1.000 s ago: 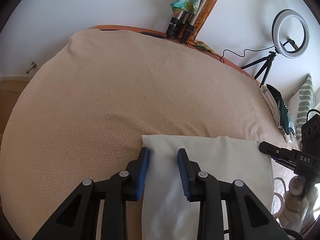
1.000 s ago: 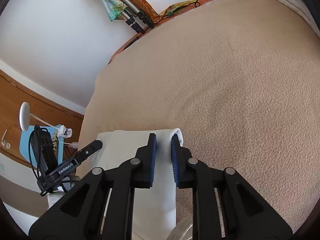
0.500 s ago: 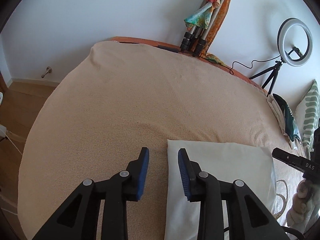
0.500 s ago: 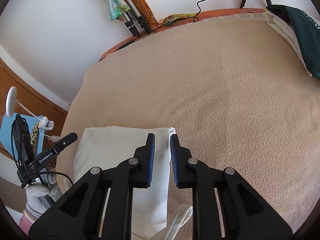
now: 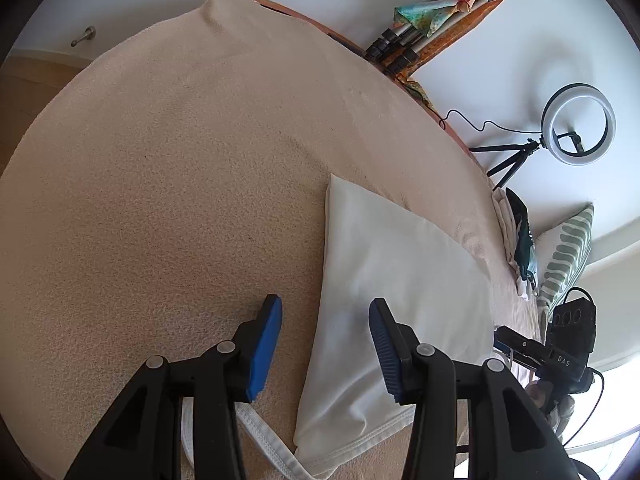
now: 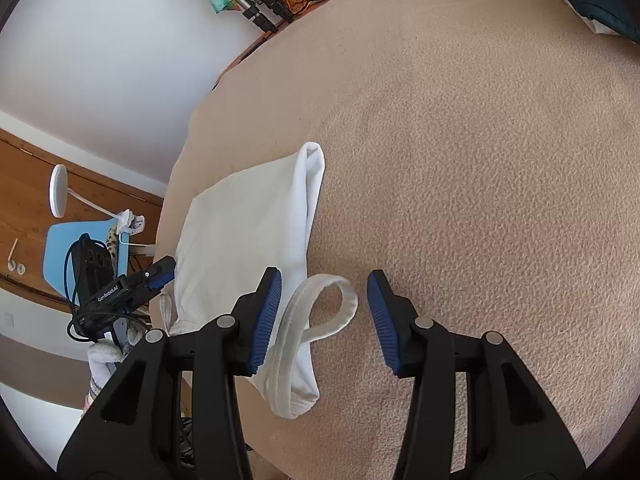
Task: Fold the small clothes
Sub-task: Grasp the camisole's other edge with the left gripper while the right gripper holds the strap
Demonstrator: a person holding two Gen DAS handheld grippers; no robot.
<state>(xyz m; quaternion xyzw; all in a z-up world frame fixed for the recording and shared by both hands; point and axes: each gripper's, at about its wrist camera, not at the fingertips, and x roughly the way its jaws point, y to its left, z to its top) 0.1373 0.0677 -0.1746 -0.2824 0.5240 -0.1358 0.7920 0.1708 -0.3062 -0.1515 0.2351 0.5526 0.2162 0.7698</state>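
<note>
A small white garment lies folded flat on the beige bed cover. Its hem and a white strap trail toward me. My left gripper is open and empty, its jaws straddling the garment's left edge just above it. In the right wrist view the same garment lies left of centre, with a strap loop curling off its near end. My right gripper is open and empty, with the strap loop between its jaws. The other gripper shows at the left edge.
A ring light on a tripod and folded tripods stand against the white wall. Stacked clothes and a striped pillow lie at the bed's right side. A blue chair and a wooden floor lie beyond the bed's left edge.
Both grippers have opened wide and let go of the garment. It now lies flat on the bed, and both grippers have drawn back toward its near end.
</note>
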